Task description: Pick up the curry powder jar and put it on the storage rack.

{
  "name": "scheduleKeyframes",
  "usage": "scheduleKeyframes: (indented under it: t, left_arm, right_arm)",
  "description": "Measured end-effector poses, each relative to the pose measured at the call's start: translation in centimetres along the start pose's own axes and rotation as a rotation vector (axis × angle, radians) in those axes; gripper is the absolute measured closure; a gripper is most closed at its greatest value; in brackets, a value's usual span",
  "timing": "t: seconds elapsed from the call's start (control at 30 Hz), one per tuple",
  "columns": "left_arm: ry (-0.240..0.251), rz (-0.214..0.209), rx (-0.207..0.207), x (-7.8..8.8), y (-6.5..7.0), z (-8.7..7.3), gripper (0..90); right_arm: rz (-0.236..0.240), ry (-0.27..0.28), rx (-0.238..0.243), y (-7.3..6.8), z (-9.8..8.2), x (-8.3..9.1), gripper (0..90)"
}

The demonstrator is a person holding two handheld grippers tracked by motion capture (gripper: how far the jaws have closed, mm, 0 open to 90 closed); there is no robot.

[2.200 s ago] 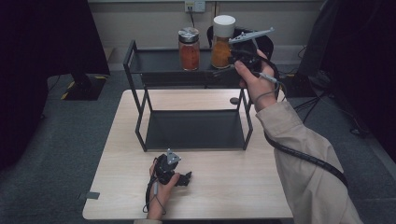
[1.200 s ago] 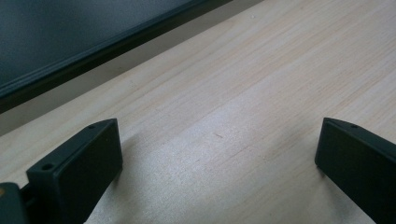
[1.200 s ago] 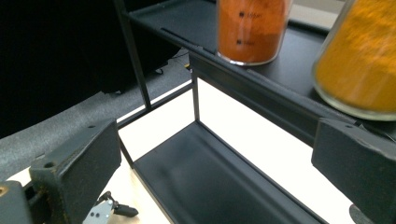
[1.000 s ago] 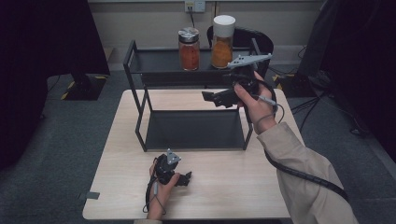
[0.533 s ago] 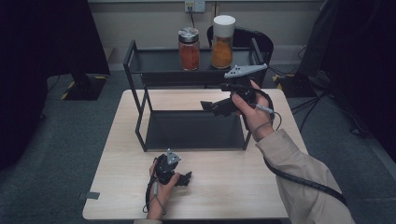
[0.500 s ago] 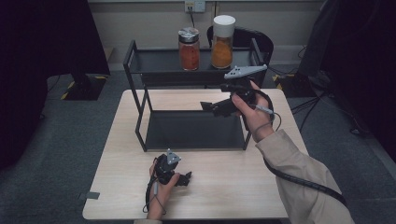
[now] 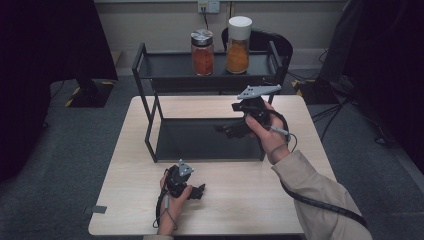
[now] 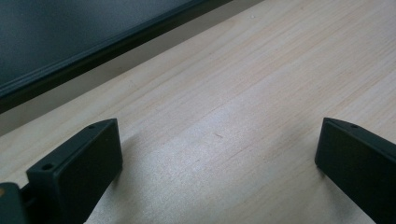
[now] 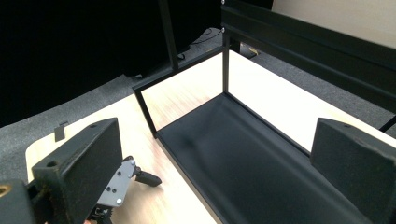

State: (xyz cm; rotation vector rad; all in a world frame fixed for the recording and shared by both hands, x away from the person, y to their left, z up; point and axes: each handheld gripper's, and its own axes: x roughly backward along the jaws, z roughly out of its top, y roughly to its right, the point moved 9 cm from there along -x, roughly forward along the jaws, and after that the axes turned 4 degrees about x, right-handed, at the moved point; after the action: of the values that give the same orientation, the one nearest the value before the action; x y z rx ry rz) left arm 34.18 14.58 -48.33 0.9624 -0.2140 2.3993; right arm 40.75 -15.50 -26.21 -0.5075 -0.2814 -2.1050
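Above rack's lower shelf [image 7: 200,140] | right claw [image 7: 225,130] empty, gaping | jars [image 7: 220,47] well apart

Two glass spice jars [image 7: 202,52] stand on the black metal rack's [image 7: 150,122] top shelf, beyond the right gripper's [image 7: 226,130] fingertips.

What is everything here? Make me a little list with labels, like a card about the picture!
Table: light wood table
Rack: black two-level rack standing on the table
Top shelf: red spice jar beside orange jar with white lid
Bottom shelf: nothing on it
Left claw: open, resting on the table in front of the rack
Right claw: open, empty, held above the bottom shelf
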Motion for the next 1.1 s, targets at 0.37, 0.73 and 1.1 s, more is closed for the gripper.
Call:
scheduleKeyframes:
  t: [0.37,0.73,1.1]
  left_arm:
    - [0.000,0.000,0.000,0.0,0.0,0.0,0.0]
    - [0.000,-0.001,-0.001,0.0,0.0,0.0,0.0]
    - [0.000,0.000,-0.001,0.0,0.0,0.0,0.0]
  right_arm:
    - [0.032,-0.010,-0.008,-0.1,-2.0,-0.9,1.4]
    - [0.044,-0.010,-0.034,0.0,-5.2,-1.8,1.4]
    - [0.055,-0.034,-0.033,-0.2,-7.3,-2.5,1.4]
